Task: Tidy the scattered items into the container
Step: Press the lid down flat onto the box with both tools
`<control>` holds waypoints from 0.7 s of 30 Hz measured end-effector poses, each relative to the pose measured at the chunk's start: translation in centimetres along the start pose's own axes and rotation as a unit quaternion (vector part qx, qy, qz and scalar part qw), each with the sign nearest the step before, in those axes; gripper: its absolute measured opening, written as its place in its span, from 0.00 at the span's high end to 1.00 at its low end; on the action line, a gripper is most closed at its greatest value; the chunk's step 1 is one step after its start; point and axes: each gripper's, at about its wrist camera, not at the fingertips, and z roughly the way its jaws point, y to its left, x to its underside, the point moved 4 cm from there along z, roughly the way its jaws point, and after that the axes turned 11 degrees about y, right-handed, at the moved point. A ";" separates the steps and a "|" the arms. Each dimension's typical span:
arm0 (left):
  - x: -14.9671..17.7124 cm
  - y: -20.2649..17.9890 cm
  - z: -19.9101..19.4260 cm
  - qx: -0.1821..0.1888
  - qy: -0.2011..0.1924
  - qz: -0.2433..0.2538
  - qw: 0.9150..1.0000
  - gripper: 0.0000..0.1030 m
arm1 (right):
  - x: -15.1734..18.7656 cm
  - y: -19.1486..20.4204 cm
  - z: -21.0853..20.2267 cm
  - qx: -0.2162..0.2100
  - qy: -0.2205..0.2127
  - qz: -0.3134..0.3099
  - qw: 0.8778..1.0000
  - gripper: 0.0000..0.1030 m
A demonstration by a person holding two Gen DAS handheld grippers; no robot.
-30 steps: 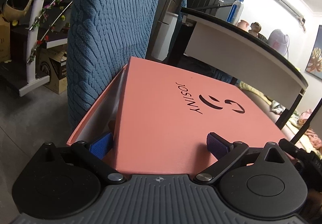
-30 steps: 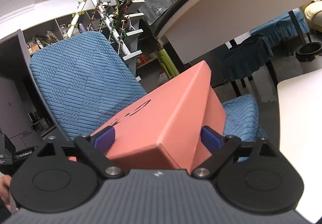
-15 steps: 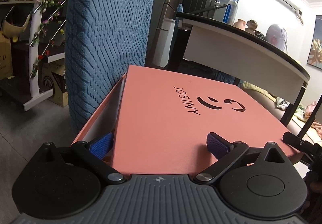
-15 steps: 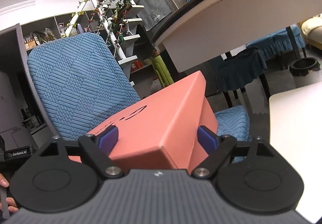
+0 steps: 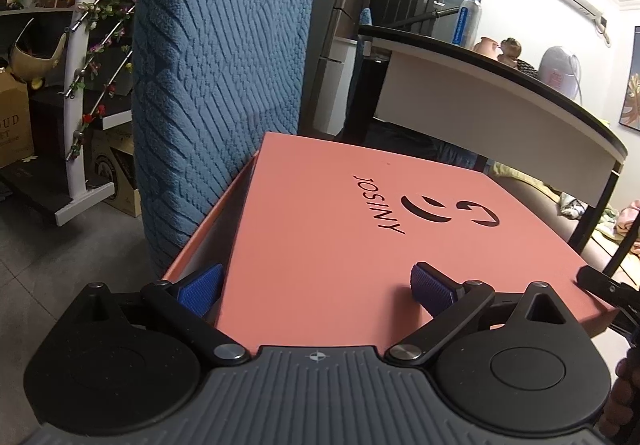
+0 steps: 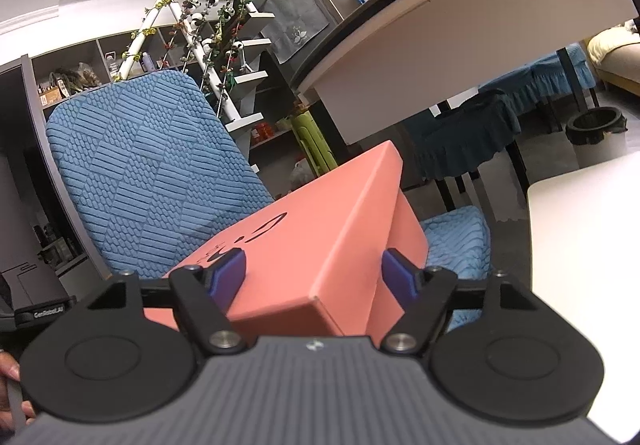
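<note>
My left tool point(image 5: 316, 291) grips the lid point(image 5: 360, 237): one pad under its edge, inside the box point(image 5: 208, 229), the other on top. My right tool point(image 6: 314, 277) pinches the lid's opposite corner, pads on its top and side faces. The lid sits skewed over the box, which rests on the chair point(image 6: 148, 165) seat against the backrest. A white tabletop point(image 6: 580, 245) lies right of the chair.

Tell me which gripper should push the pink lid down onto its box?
Probably left. The left gripper has one pad on top of the lid, beside the open gap over the box. The right gripper only straddles a corner.
</note>
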 end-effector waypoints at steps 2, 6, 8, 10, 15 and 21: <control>-0.3 0.2 0.2 -0.006 0.001 -0.002 1.000 0.03 | 0.1 0.1 0.2 -0.002 0.001 0.001 1.000 0.27; -0.8 0.8 0.7 -0.012 0.003 -0.005 1.000 0.03 | 0.2 0.3 0.6 -0.006 0.004 0.004 1.000 0.28; -1.0 1.1 0.8 -0.015 0.004 -0.006 1.000 0.03 | 0.2 0.4 0.9 -0.009 0.005 0.005 1.000 0.28; -1.2 1.3 0.9 -0.018 0.004 -0.008 1.000 0.03 | 0.1 0.7 1.0 -0.011 0.006 0.006 1.000 0.28; -1.7 2.0 1.1 -0.021 0.004 -0.003 1.000 0.03 | 0.1 1.0 1.4 -0.019 0.010 0.007 1.000 0.28; -2.1 2.5 1.5 -0.019 0.005 0.004 1.000 0.03 | 0.2 1.2 1.3 -0.030 0.019 0.011 0.999 0.30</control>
